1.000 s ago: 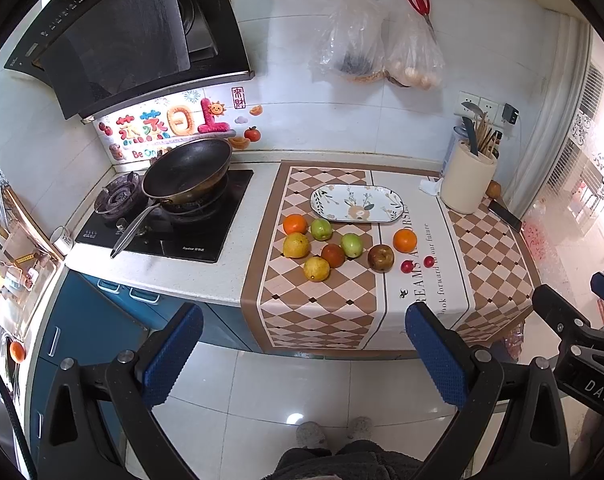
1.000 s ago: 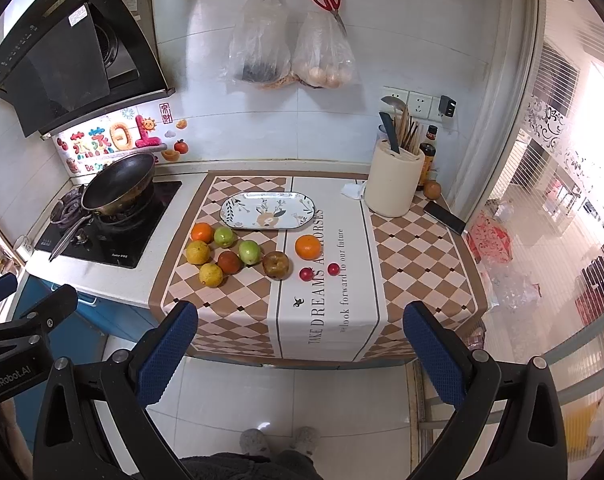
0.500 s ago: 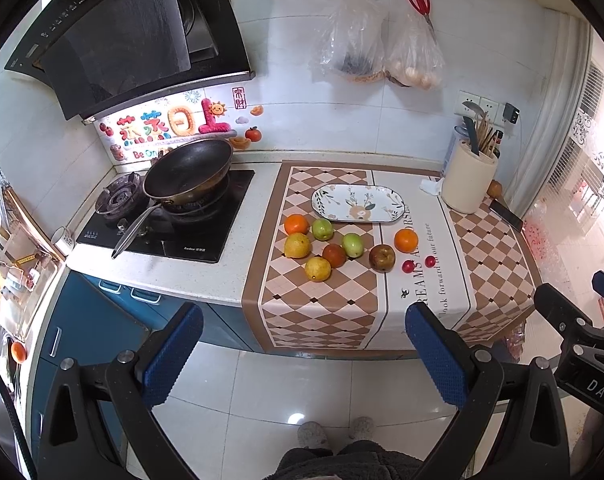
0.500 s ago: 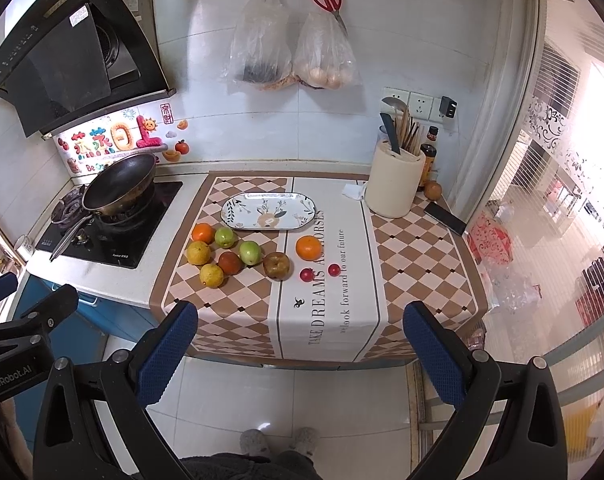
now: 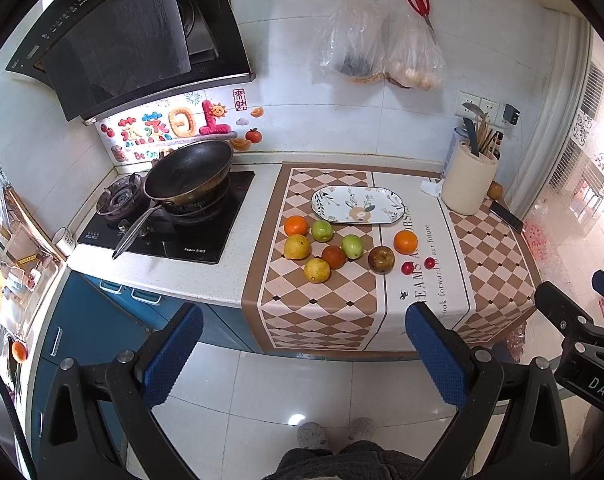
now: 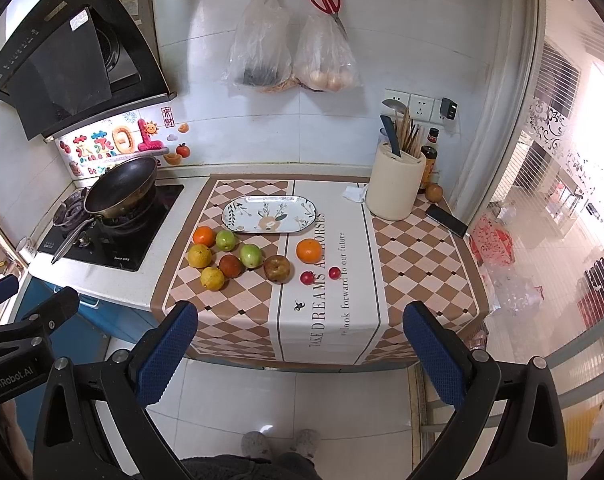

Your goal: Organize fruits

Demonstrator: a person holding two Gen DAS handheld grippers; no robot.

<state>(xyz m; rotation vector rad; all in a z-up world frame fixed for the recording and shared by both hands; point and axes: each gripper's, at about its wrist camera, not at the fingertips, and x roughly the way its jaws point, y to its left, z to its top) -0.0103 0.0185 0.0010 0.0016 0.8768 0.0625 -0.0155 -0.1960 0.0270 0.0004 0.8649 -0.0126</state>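
Note:
Several fruits lie loose on a checked runner (image 5: 322,304) on the counter: oranges (image 5: 405,241) (image 5: 295,225), yellow citrus (image 5: 317,270), green apples (image 5: 352,246), a brown apple (image 5: 380,259), two small red fruits (image 5: 407,268). An empty patterned oval plate (image 5: 358,204) (image 6: 269,213) stands just behind them. My left gripper (image 5: 302,354) is open and empty, held back over the floor, well short of the counter. My right gripper (image 6: 297,350) is open and empty too, equally far back. The fruit cluster also shows in the right wrist view (image 6: 241,254).
A stove with a black wok (image 5: 187,174) is left of the runner. A cream utensil holder (image 5: 468,184), a phone (image 6: 446,221) and a bottle stand at the right. Bags and scissors hang on the wall. My feet stand on the tiled floor below.
Both views have shifted very slightly toward the counter; the fruits and the plate have not moved, and both grippers stay open.

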